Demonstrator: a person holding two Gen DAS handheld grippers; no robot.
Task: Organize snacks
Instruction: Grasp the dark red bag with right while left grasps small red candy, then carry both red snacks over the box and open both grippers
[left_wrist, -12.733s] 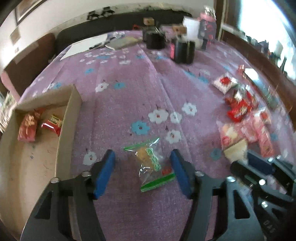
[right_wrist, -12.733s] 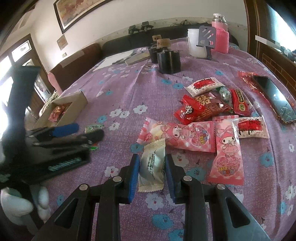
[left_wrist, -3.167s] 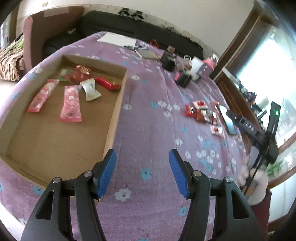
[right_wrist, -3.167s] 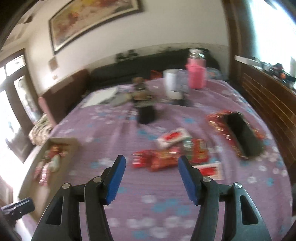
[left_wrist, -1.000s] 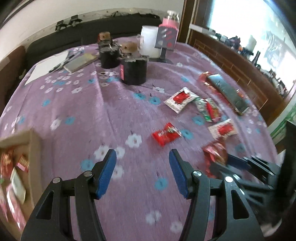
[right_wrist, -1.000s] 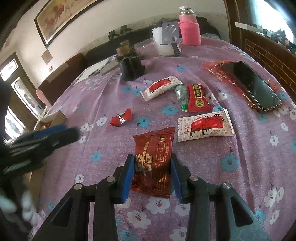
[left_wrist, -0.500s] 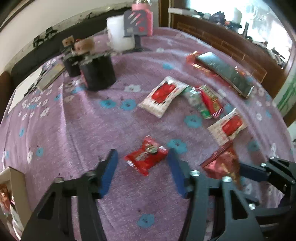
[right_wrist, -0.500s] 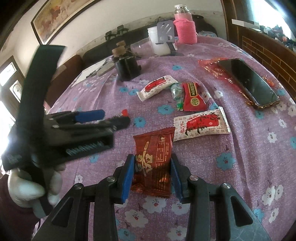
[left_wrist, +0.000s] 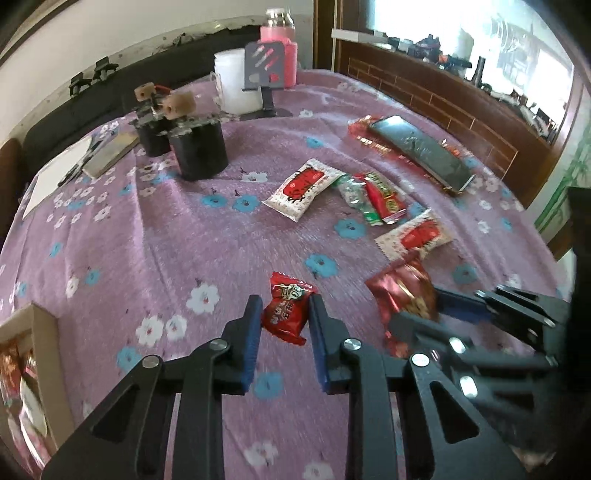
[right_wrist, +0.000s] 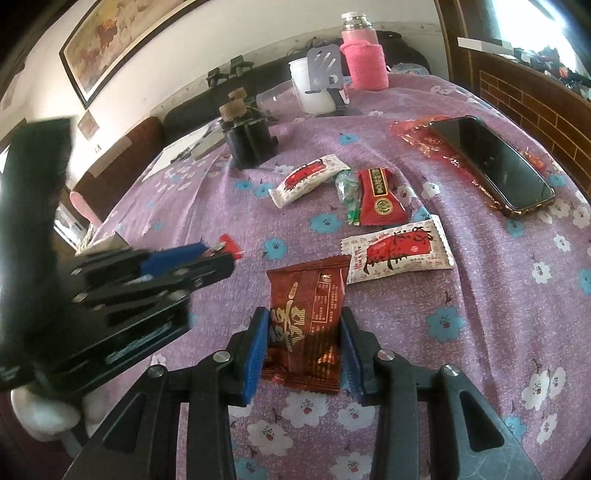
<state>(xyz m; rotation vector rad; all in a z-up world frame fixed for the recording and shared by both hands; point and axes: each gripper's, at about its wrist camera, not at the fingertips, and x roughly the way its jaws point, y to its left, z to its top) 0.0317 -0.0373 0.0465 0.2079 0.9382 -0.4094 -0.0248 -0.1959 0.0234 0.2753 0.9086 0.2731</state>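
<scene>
A small red candy (left_wrist: 283, 316) lies on the purple flowered cloth, and my left gripper (left_wrist: 284, 301) is shut on it, both blue pads against its sides. My right gripper (right_wrist: 303, 314) is shut on a dark red snack packet (right_wrist: 308, 295) that rests on the cloth. In the left wrist view this packet (left_wrist: 404, 291) and the right gripper (left_wrist: 424, 310) sit just right of the candy. In the right wrist view the left gripper (right_wrist: 210, 254) is at the left, with a corner of the red candy (right_wrist: 229, 244) showing at its tip.
Loose snacks lie beyond: two white-and-red packets (right_wrist: 308, 177) (right_wrist: 397, 253) and a red and a green packet (right_wrist: 376, 197). A phone (right_wrist: 491, 162) lies at the right. Black holders (left_wrist: 199, 147), a white cup (left_wrist: 234, 83) and a pink bottle stand at the back. A cardboard box (left_wrist: 44, 332) is at the left.
My left gripper has moved across the cloth to the red candy and closed its jaws on it. The right gripper has stayed put, still gripping the dark red packet.
</scene>
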